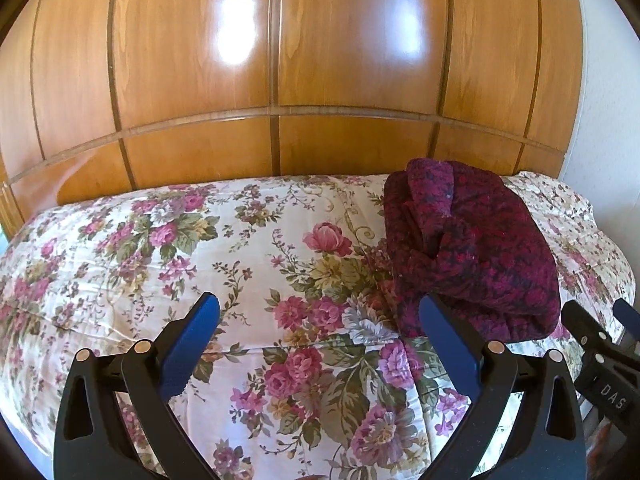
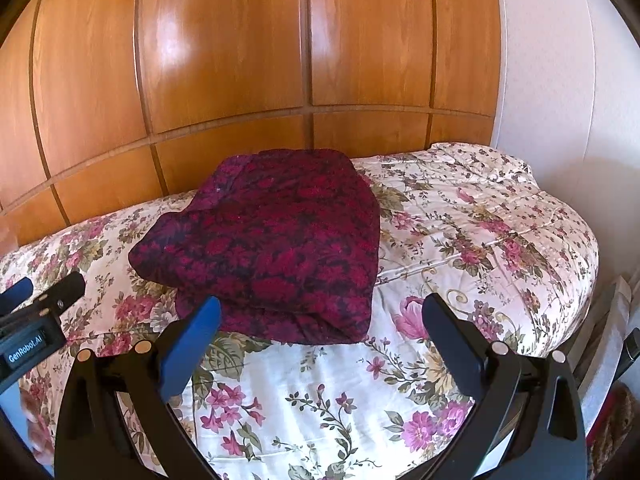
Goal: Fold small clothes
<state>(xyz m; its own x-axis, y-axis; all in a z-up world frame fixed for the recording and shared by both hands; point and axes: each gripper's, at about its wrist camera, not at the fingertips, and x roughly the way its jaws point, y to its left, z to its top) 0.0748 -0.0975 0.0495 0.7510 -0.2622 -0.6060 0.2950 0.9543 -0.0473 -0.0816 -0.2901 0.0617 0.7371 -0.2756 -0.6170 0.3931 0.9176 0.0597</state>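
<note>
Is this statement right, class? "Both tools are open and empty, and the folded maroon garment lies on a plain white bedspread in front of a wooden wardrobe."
One detail is wrong: the bedspread is floral, not plain white, as the right wrist view shows. The rest holds: left tool and right tool are open and empty, and the folded maroon garment lies in front of the wooden wardrobe.

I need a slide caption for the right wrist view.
Folded magenta garment resting on floral bedspread, right gripper open.

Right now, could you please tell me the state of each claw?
Left claw: open, holding nothing.
Right claw: open, holding nothing; the folded garment lies ahead.
</note>
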